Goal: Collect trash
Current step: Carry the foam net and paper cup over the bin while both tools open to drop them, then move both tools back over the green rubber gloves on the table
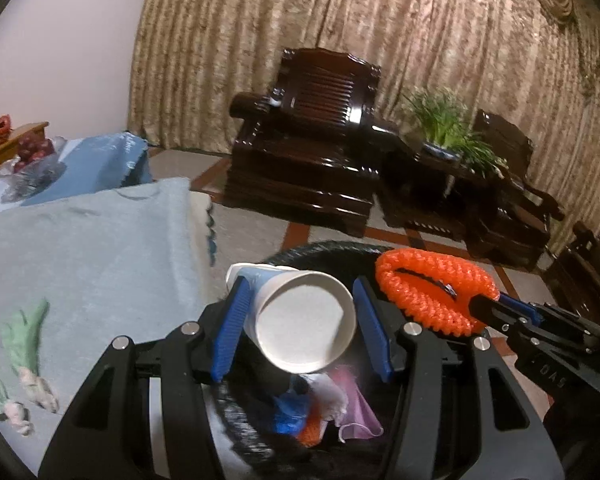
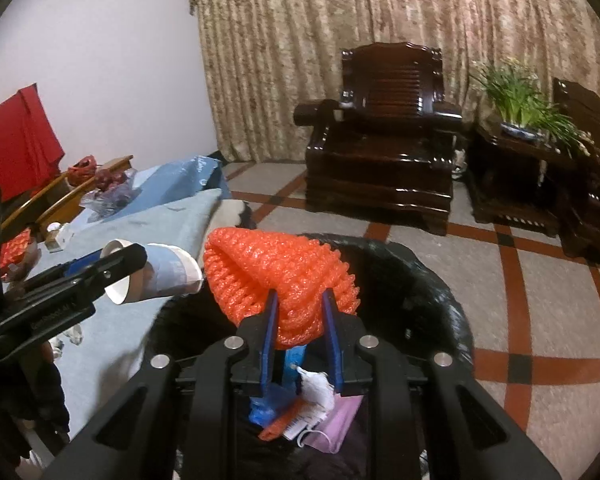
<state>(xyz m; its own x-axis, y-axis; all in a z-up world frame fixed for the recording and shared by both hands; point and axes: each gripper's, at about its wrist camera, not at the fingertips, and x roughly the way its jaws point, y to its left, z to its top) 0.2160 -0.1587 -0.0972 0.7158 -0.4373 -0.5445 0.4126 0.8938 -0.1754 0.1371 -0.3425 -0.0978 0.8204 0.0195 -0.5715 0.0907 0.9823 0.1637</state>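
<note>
Over the black bin (image 2: 420, 280), my left gripper (image 1: 300, 320) clamps a paper cup (image 1: 306, 320) lying on its side, and my right gripper (image 2: 300, 320) pinches an orange foam net (image 2: 276, 280) just beside it.

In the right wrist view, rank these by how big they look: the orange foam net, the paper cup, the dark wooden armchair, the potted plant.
1. dark wooden armchair
2. orange foam net, though it is close to the camera
3. potted plant and paper cup look about alike; not ranked.
</note>
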